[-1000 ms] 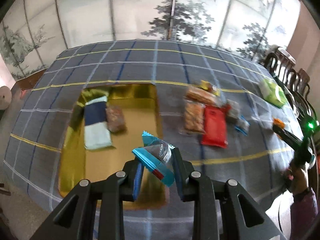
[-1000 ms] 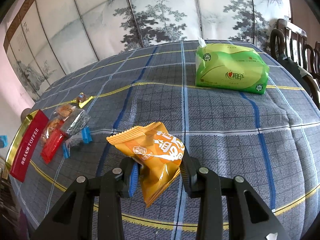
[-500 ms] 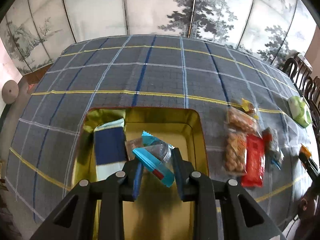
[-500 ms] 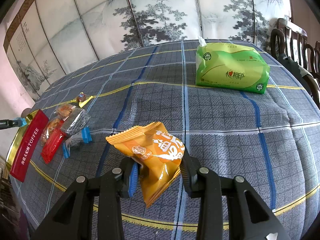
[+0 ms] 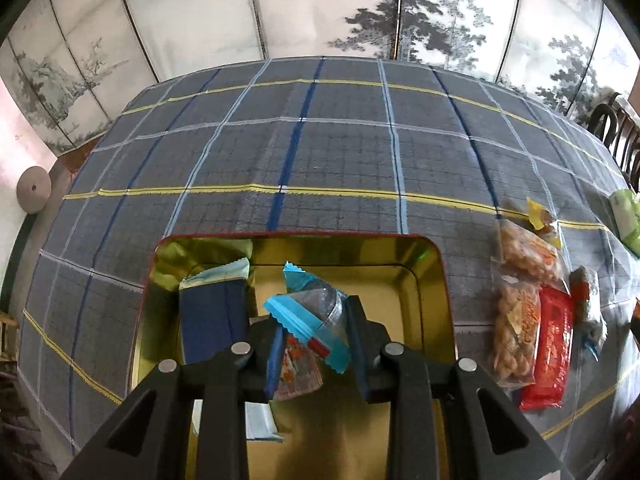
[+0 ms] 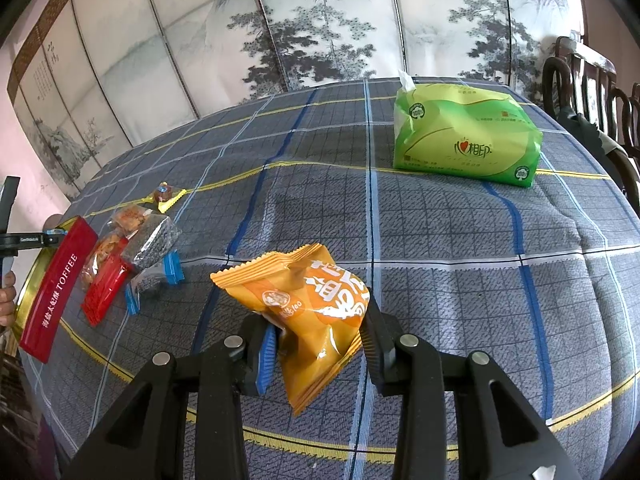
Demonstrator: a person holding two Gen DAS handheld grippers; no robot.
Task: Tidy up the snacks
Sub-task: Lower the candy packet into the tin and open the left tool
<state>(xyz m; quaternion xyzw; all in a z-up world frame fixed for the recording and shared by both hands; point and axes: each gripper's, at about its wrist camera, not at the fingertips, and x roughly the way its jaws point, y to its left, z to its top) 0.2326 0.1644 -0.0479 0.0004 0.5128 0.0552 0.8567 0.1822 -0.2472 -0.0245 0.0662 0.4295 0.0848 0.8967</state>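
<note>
My left gripper hangs over the open gold tin with a blue-ended clear snack packet between its pads; the jaws are opening, and the pads still touch the packet. Inside the tin lie a dark blue packet and a small reddish snack, partly hidden behind the fingers. My right gripper is shut on an orange snack packet, held above the checked tablecloth.
Right of the tin lie peanut bags, a red packet and small wrapped sweets. In the right wrist view a green tissue pack stands far right, a red toffee lid leans on the tin, and chairs line the table's right edge.
My left gripper has carried the blue packet leftward and lower until it is right over the tin, which now fills the lower view. The right gripper and its orange packet have stayed still.
</note>
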